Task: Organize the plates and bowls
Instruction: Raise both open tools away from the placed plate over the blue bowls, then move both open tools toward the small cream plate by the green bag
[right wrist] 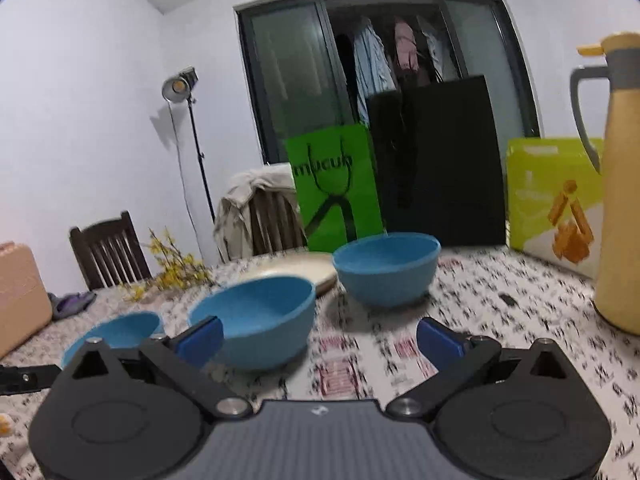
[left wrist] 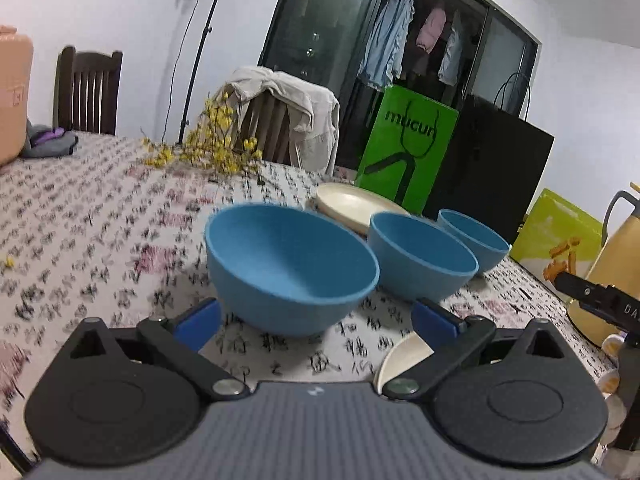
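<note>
Bowls first, seen from the left wrist: three blue ones stand in a row on the worktop [left wrist: 100, 208], which is covered by a cloth printed with black characters. The nearest bowl [left wrist: 290, 270] sits just ahead of the left gripper [left wrist: 318, 320], whose jaws are spread wide with nothing between them, one blue pad on each side of the bowl's base and neither touching it. The middle bowl [left wrist: 420, 258] is just beside the nearest, and the far bowl [left wrist: 474, 238] is partly hidden behind the middle one. A cream plate [left wrist: 352, 204] lies flat behind the bowls, in front of a green paper bag [left wrist: 404, 144] and a black bag [left wrist: 496, 176]. A second cream plate edge [left wrist: 402, 354] shows low down by the gripper's right finger. Yellow flowers [left wrist: 212, 140] lie across the cloth further back, and a yellow jug [left wrist: 612, 264] stands at the right edge.

From the right wrist the same row runs the other way. The right gripper [right wrist: 320, 340] hovers over the cloth with its jaws apart and empty. The middle bowl [right wrist: 256, 320] is just in front of its left finger, the pad overlapping the rim in the picture; I cannot tell whether they touch. The far bowl [right wrist: 386, 268] stands upright and apart from it, further back, with the plate [right wrist: 296, 270] just behind and to its left. The nearest bowl [right wrist: 116, 332] peeks out at the left. The jug [right wrist: 618, 184] rises tall at the right.
</note>
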